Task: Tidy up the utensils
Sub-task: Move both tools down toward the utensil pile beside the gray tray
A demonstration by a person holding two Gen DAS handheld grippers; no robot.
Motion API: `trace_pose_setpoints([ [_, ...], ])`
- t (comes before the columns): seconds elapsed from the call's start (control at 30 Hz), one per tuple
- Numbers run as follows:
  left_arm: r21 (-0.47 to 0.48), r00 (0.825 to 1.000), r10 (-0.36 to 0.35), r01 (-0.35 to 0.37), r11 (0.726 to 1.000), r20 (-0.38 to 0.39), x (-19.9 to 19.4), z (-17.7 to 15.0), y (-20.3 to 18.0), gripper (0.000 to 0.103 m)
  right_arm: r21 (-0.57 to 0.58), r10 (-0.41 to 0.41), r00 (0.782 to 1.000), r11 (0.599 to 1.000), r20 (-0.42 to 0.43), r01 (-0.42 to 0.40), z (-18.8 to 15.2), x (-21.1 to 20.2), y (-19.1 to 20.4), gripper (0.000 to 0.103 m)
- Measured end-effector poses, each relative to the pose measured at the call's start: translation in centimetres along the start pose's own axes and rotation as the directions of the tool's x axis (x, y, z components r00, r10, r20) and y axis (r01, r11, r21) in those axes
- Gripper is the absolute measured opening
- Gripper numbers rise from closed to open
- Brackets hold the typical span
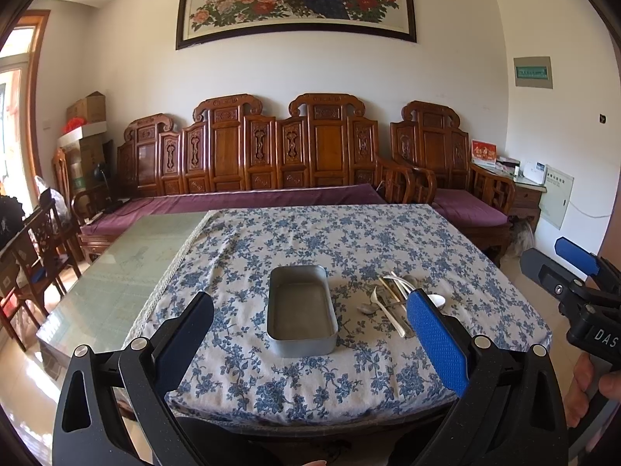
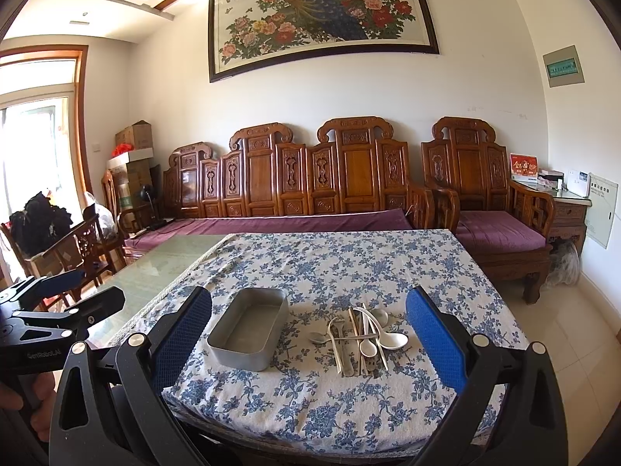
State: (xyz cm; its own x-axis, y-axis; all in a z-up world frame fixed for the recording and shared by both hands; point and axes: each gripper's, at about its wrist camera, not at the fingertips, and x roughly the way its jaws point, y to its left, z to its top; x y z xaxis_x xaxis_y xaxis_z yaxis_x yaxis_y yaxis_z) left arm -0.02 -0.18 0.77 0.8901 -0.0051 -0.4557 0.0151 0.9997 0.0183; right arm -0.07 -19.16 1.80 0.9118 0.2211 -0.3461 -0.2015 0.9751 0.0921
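Since the tin [image 2: 248, 330] holds nothing yet, I'd call the task not started: every utensil is still outside it. Largest first: the table [image 1: 116, 291] carries a blue-flowered cloth [image 2: 349, 264] over its right part, with bare glass top showing along the left edge. The tin, a grey metal rectangular tray, sits on the cloth near the front edge, roughly mid-width, long side running front to back. Just right of it, apart from its wall, lies the utensil pile [image 2: 361, 338]: white spoons, metal spoons and what look like chopsticks, crossed over each other in one heap, also near the front edge. I can't get an exact count from the overlap. Left gripper [image 1: 310, 338] hangs off the front edge, jaws spread wide, nothing between them, lined up on the tin. Right gripper [image 2: 308, 338] is likewise off the front edge, jaws spread wide and empty, lined up between tin and pile. Neither touches anything. Remaining, by my read: all of it, i.e. pick pieces out of the heap and lay them in the tin. The tangle is the likely snag; lifting one piece may drag others.
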Motion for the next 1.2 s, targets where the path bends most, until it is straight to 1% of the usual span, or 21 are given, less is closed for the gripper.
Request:
trace_pose_setpoints([
  [0.13,0.003,1.000,-0.009,0.009,1.000,-0.030,1.2,-0.7,0.0,0.096,0.004,0.000,1.000,1.000,-0.010,0.000,-0.3,0.6,-0.4,0.100],
  [0.27,0.016,0.995,-0.043,0.045,0.999,-0.091,3.6,-1.5,-0.3,0.096,0.007,0.003,1.000,1.000,-0.027,-0.003,-1.4,1.9,-1.4,0.100],
  [0.33,0.034,0.992,-0.047,0.051,0.998,-0.115,4.6,-1.9,-0.6,0.096,0.010,0.015,0.999,1.000,-0.048,-0.015,-2.0,3.1,-2.1,0.098],
  [0.4,0.054,0.989,-0.052,0.060,0.997,-0.138,5.8,-2.2,-1.0,0.096,0.017,0.017,0.997,1.000,-0.069,-0.016,-2.4,4.2,-2.7,0.093],
  [0.5,0.057,0.983,-0.070,0.080,0.995,-0.170,7.4,-2.5,-1.3,0.096,0.022,0.022,0.996,1.000,-0.092,-0.020,-2.9,5.9,-3.6,0.089],
  [0.63,0.090,0.974,-0.083,0.103,0.991,-0.210,9.9,-2.9,-2.1,0.096,0.015,0.022,0.992,1.000,-0.123,-0.020,-3.6,8.4,-4.7,0.077],
  [0.67,0.094,0.972,-0.086,0.109,0.990,-0.218,10.4,-2.9,-2.2,0.096,0.010,0.024,0.991,1.000,-0.130,-0.023,-3.7,9.1,-4.9,0.069],
  [0.7,0.098,0.968,-0.095,0.120,0.988,-0.232,11.2,-3.0,-2.4,0.096,0.005,0.026,0.990,1.000,-0.135,-0.025,-3.8,9.6,-5.1,0.065],
  [0.8,0.116,0.962,-0.105,0.138,0.984,-0.253,13.2,-3.1,-3.0,0.096,-0.008,0.018,0.988,1.000,-0.156,-0.020,-4.2,11.7,-6.1,0.059],
  [0.87,0.122,0.955,-0.122,0.160,0.980,-0.271,14.7,-3.2,-3.3,0.095,-0.013,0.009,0.986,1.000,-0.166,-0.012,-4.5,13.3,-7.0,0.059],
  [1.03,0.145,0.935,-0.149,0.204,0.968,-0.321,18.3,-3.6,-4.7,0.085,-0.027,-0.022,0.980,0.999,-0.198,0.017,-5.0,16.7,-9.6,0.058],
  [1.2,0.139,0.910,-0.185,0.251,0.958,-0.371,21.4,-4.2,-6.3,0.080,-0.039,-0.059,0.965,0.998,-0.254,0.051,-5.8,20.4,-12.2,0.058],
])
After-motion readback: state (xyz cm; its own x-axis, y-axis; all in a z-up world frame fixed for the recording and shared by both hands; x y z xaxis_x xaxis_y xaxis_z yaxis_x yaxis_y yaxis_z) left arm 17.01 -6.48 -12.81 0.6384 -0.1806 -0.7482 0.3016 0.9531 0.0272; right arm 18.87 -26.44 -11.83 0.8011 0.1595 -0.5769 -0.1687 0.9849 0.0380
